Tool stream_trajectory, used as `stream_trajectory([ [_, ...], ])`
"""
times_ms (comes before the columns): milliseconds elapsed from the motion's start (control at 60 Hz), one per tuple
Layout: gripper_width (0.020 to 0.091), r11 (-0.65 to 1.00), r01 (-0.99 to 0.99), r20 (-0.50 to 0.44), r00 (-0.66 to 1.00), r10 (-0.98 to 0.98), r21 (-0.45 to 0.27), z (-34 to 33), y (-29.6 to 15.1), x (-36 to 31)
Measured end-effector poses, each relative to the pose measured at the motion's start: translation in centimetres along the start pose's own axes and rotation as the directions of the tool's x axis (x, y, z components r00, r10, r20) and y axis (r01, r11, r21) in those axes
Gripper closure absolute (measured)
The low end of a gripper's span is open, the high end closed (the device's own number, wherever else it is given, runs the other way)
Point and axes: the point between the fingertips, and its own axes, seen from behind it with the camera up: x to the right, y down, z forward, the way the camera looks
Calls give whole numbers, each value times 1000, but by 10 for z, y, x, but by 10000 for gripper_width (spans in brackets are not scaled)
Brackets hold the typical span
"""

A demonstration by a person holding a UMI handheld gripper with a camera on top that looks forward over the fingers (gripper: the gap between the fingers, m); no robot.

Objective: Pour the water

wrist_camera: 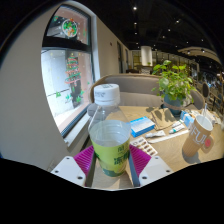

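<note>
Your claw (111,160) is clenched on a clear plastic bottle (108,135), with a magenta pad (86,157) pressed to one side of it and the other pad against the opposite side. The bottle stands upright between the fingers, its white cap (106,95) still screwed on. Inside you can see a pale greenish liquid filling roughly the lower half, with the upper part of the bottle looking clear; a green label wraps the lower body. Whether its base rests on the wooden worktop (170,150) or hangs just above it, you cannot tell, because the fingers hide the bottom. Just beyond the bottle, to its right, a small blue and white box (141,125) lies flat on the worktop. Further right stands a paper cup (203,130), upright and well apart from the bottle; its contents are not visible from here. Behind these, a leafy green plant (174,80) sits in a pot (175,101). To the left of the bottle is a large window (66,75) with stickers on the glass.
</note>
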Motion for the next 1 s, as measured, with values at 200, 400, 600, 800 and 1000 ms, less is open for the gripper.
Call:
stream_trajectory([
  [200,663,1000,12,-5,1000,-12,16,-4,-2,1],
  [400,702,1000,5,36,999,-6,19,-16,-19,4],
  [600,704,972,-219,155,966,205,86,-57,-91,10],
  [800,703,811,-581,351,774,527,63,-94,-166,38],
  [1000,706,420,-891,503,288,815,-171,-100,-195,79],
])
